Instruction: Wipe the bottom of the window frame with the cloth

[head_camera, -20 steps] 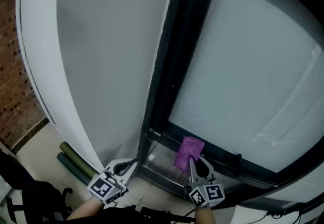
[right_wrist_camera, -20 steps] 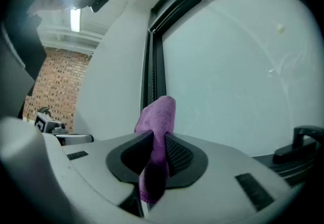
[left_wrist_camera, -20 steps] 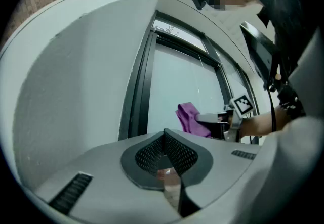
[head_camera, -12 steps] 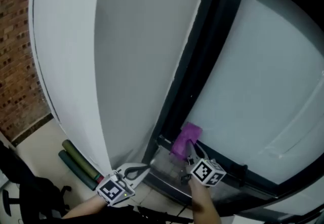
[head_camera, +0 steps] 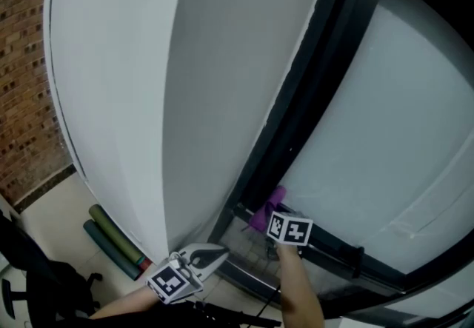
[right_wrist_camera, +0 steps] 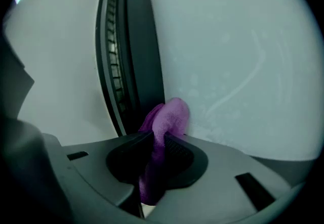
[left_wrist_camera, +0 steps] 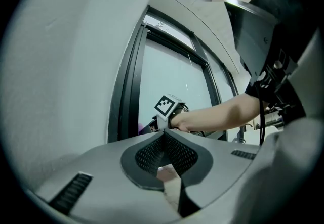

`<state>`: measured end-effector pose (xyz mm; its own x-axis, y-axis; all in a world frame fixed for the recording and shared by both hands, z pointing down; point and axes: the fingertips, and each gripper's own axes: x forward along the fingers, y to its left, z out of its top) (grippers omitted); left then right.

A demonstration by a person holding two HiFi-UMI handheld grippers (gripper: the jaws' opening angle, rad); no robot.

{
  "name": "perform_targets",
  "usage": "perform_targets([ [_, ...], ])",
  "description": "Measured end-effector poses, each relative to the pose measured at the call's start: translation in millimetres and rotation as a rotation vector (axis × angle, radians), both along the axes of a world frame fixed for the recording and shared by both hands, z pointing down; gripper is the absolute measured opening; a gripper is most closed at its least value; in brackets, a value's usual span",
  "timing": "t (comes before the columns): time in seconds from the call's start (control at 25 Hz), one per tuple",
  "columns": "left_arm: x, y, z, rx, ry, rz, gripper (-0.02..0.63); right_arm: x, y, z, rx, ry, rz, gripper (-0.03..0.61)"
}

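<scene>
— So where's the cloth (right_wrist_camera: 169, 114)?
— Pinched in the right gripper (right_wrist_camera: 157, 141). It's fuzzy and purple, lying lengthwise along the jaws, its rounded end at the glass (right_wrist_camera: 233, 41) beside the dark window frame (right_wrist_camera: 136, 66).
— Left gripper (left_wrist_camera: 164, 134)?
— Pressed together, empty.

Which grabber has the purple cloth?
The right gripper: its fingers pinch the purple cloth by the window frame. The left gripper is shut on nothing.

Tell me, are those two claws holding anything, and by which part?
The right gripper pinches the purple cloth near its middle, a bunch poking out past the jaws. The left gripper is shut on nothing.
</scene>
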<state>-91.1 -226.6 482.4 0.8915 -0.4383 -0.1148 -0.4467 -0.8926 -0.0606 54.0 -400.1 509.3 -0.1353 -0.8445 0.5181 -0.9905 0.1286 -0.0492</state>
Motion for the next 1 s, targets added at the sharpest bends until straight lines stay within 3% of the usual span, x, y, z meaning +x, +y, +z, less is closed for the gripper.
perform_targets([
  [0.12, 1.9, 2.5, -0.7, -0.004, 0.006, 0.014, 0.005, -4.1, -5.1, 3.9, -0.037, 0.125, -0.015, 0.074],
  [0.36, -4.2, 6.0, -1.7, -0.004, 0.007, 0.054, 0.005, 6.8, 1.7, 4.6, -0.069, 0.186, -0.003, 0.075],
  [1.0, 18.5, 7.5, -4.6, -0.004, 0.049, 0.008, 0.005, 73.9, 41.6, 7.0, -0.108, 0.204, 0.047, 0.075],
])
